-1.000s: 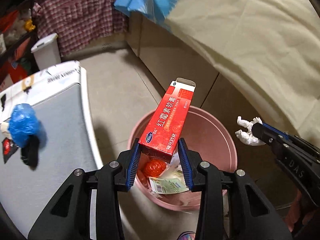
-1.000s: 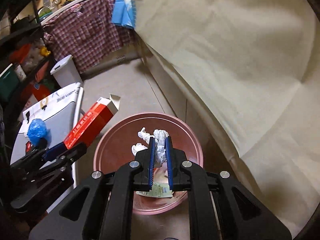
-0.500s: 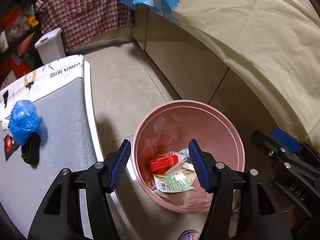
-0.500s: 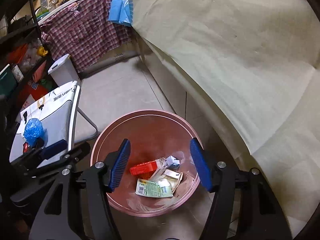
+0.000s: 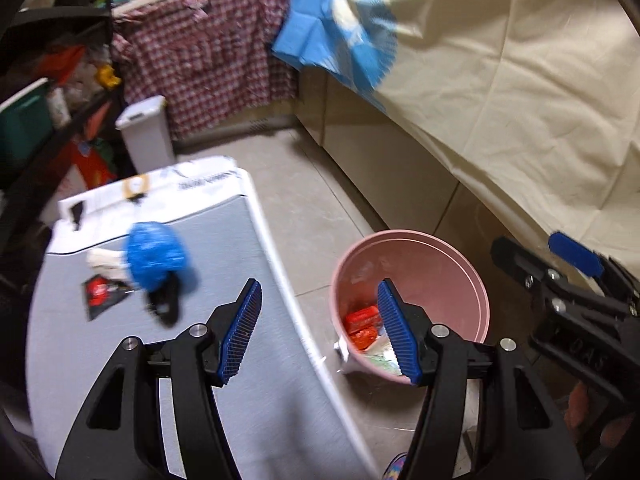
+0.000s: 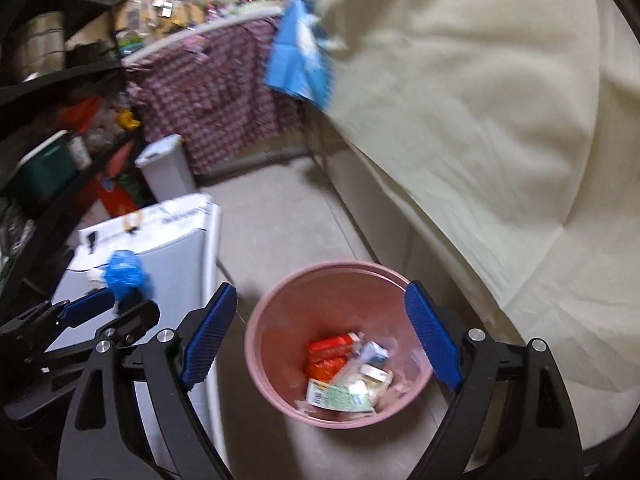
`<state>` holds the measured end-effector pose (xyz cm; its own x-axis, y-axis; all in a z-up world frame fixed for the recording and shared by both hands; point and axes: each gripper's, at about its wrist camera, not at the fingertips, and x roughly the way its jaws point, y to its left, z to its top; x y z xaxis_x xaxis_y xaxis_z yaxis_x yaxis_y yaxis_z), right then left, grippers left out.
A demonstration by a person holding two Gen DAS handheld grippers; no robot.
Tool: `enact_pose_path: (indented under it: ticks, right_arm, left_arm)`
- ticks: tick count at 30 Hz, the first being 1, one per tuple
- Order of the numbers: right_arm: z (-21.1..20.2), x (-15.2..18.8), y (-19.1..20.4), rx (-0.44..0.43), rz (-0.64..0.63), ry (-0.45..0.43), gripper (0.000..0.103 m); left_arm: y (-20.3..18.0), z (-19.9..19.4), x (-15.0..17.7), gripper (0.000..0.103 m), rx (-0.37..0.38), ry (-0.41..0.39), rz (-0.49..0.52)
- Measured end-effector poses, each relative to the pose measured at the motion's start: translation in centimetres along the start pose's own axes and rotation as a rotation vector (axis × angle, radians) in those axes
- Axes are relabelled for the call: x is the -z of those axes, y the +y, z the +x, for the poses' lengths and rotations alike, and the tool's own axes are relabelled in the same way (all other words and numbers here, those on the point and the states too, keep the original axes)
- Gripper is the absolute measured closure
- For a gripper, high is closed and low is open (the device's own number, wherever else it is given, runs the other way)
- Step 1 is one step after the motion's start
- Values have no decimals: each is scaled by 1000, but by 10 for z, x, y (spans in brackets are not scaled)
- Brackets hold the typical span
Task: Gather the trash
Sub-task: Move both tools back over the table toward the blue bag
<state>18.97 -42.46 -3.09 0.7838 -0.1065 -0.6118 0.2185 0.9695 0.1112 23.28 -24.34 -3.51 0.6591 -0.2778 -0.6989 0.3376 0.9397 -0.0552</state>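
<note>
Tongs agape, empty; green-labelled packet in pink bin, print unreadable.

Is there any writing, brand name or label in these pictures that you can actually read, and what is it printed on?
"DAS", upside down and partly legible, on the black body of the right gripper.
Dark print on the white edge of the table: blurred, unreadable.
Print on the red box in the pink bin: too small to read.
Green-and-white label in the bin: unreadable.
Red and black packet on the table: unreadable.
</note>
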Motion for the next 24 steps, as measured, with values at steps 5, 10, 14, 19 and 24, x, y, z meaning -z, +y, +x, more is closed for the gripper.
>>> enact_pose_path:
  ticks: [5, 10, 14, 19, 24]
  right_arm:
    - [-47, 0, 42, -50, -69, -106, 12]
    - [-89, 18, 86, -141, -81, -156, 10]
    - [-109, 37, 127, -212, -114, -160, 10]
    - [-122, 61, 170, -283, -143, -158, 10]
    - [-123, 84, 207, -328, -179, -110, 10]
  left_arm:
    - [48, -59, 17, 40, -47, -70, -48]
    - [100, -109, 41, 40, -113, -131, -122]
    - [133, -137, 65, 39, -145, -140, -150]
    - [164, -165, 97, 39, -228, -162, -166]
    - [192, -185, 124, 38, -270, -199, -230]
